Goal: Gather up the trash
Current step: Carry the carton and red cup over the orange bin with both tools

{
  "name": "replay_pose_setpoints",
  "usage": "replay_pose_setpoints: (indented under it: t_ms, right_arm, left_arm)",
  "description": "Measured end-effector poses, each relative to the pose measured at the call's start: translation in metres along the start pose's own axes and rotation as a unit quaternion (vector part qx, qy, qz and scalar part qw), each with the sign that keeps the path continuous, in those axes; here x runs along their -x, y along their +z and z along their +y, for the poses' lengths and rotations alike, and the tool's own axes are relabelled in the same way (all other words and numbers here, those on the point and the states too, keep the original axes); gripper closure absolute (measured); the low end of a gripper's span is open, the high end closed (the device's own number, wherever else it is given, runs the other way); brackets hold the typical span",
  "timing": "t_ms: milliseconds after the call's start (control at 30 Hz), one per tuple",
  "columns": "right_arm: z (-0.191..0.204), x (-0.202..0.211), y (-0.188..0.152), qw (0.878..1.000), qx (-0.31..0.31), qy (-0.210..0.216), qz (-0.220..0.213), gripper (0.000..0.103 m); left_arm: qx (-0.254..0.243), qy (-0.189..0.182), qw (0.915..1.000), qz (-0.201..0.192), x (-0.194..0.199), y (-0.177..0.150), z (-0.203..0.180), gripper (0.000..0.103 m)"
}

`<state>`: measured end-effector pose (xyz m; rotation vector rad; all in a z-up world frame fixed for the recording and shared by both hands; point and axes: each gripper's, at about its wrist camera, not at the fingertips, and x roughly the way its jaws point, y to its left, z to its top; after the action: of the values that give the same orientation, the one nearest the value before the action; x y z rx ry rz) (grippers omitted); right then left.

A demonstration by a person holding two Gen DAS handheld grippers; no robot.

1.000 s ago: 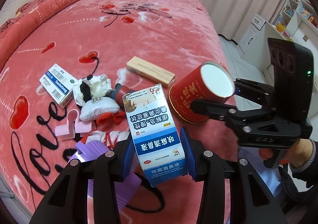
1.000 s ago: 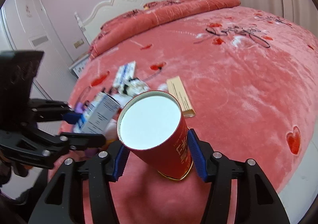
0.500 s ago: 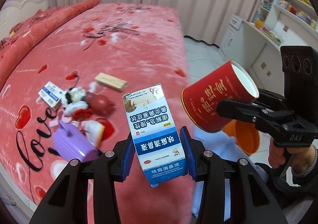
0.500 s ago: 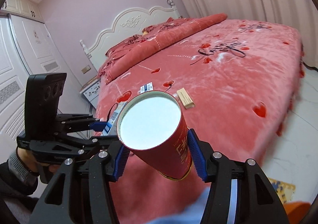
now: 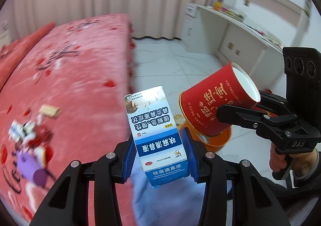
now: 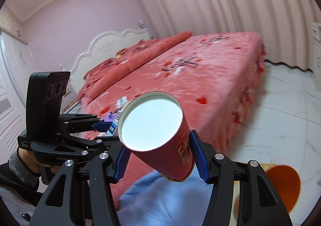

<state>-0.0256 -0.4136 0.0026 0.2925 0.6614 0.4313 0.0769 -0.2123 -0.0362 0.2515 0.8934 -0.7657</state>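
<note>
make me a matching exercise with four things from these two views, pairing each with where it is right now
Things:
1. blue and white cardboard medicine box
2. red paper cup with gold lettering
3. round orange plastic bin
4. purple plastic cylinder

Places:
a. on the white tiled floor
b. lying on the pink bedspread
c. clamped in the left hand-held gripper
d. clamped in the right hand-held gripper

Pairs: 1-c, 2-d, 3-a, 4-b

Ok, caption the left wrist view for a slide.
Left gripper clamps a nasal-drops box beside the right gripper's red paper cup, above an orange bin.
</note>
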Motion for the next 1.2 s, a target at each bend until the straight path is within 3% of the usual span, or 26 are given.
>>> replay_pose_setpoints:
  t_ms: [200, 533, 733, 967, 1200]
  right_arm:
    - [-0.051, 0.050, -0.019, 0.997, -0.046, -0.053, -0.021, 0.046]
    - [-0.138, 0.106, -0.055, 0.983, -0.118, -0.133, -0.036, 0.046]
    - [-0.183, 0.097, -0.070, 0.973, -0.157, -0.167, -0.029, 0.045]
    - [-0.233, 0.061, -0.107, 0.959, -0.204, -0.195, 0.020, 0.045]
    - [-0.254, 0.042, -0.121, 0.953, -0.215, -0.211, 0.043, 0.040]
  left_arm:
    - [-0.055, -0.045, 0.9973, 0.017, -0.037, 0.023, -0.046, 0.057]
    - [-0.124, -0.105, 0.9845, 0.064, -0.101, 0.049, -0.115, 0.057]
    - [-0.136, -0.128, 0.9780, 0.093, -0.137, 0.056, -0.132, 0.057]
    - [-0.132, -0.147, 0.9708, 0.136, -0.185, 0.054, -0.138, 0.057]
    - [-0.128, -0.152, 0.9653, 0.169, -0.223, 0.051, -0.141, 0.057]
